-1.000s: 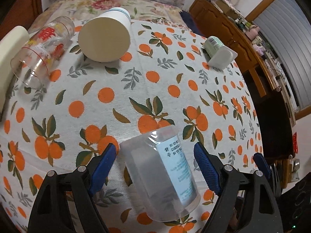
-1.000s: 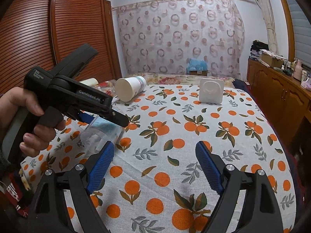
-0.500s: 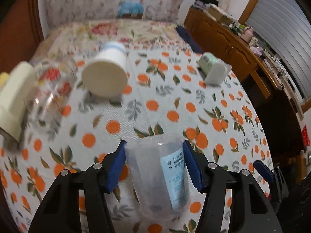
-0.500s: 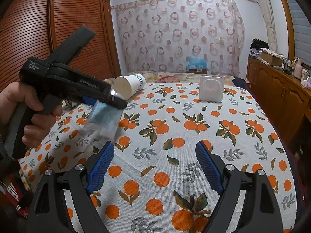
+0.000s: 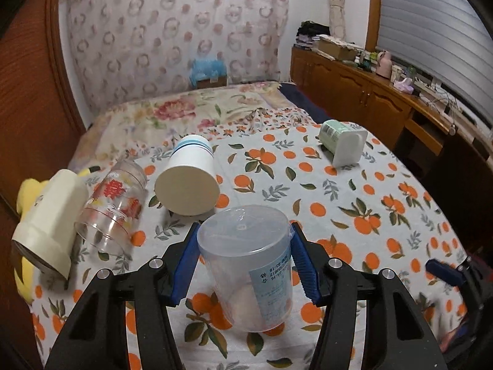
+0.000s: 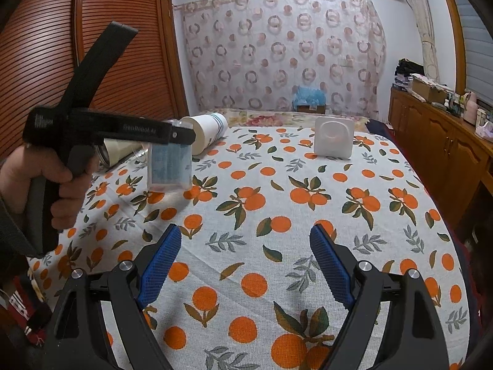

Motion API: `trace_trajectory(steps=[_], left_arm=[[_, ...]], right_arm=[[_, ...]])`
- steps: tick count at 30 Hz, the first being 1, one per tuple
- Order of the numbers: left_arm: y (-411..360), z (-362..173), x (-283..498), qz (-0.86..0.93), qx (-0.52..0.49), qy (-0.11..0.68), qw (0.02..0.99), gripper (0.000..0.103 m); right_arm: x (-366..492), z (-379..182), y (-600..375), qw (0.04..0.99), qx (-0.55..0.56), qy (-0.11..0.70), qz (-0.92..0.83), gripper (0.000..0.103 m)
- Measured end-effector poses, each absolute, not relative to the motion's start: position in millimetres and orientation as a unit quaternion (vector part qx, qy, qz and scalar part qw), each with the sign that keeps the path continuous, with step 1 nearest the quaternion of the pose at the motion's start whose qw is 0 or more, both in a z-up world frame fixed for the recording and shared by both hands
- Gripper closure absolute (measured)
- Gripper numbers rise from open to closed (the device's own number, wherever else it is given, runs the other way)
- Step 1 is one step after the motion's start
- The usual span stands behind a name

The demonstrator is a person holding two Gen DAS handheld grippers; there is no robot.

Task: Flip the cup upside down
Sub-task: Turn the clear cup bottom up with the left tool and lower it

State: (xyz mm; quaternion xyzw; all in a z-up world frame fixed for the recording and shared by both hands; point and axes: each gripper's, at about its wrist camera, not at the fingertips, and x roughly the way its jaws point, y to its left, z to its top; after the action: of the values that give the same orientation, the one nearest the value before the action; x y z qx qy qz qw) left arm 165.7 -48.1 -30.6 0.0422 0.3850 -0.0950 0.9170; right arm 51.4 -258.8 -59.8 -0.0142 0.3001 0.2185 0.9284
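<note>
Translucent frosted plastic cup (image 5: 246,265), matt woven cloth tablecloth (image 5: 354,209), glossy wooden cabinets (image 5: 354,92).

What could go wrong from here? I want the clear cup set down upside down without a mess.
The left gripper pinches only the closed end of the clear plastic cup, held above the tablecloth; the smooth wall might slip. Lowered tilted, its rim could catch the cloth and tip. The paper cup lying close behind could be knocked.

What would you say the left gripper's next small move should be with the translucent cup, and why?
Probably a straight lowering. The left gripper has its jaws shut on the translucent plastic cup, whose closed base faces up; the right wrist view shows the cup hanging mouth-down just above the orange-print tablecloth. The spot beneath looks bare, so set it down, then open the jaws.
</note>
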Motion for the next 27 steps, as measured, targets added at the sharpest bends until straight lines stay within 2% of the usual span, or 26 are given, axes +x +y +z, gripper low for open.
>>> trace_trajectory(steps=[14,27], left_arm=[[-54.2,-37.6,126.3,-0.106,0.061,0.376,0.918,0.05],[-53.9,-37.8,121.9,-0.11,0.059,0.371,0.92,0.05]], right_arm=[[51.0,-60.2,-258.7,0.928,-0.014,0.302,0.218,0.016],[53.0,-62.3,-260.1,0.927,-0.009,0.309,0.213,0.016]])
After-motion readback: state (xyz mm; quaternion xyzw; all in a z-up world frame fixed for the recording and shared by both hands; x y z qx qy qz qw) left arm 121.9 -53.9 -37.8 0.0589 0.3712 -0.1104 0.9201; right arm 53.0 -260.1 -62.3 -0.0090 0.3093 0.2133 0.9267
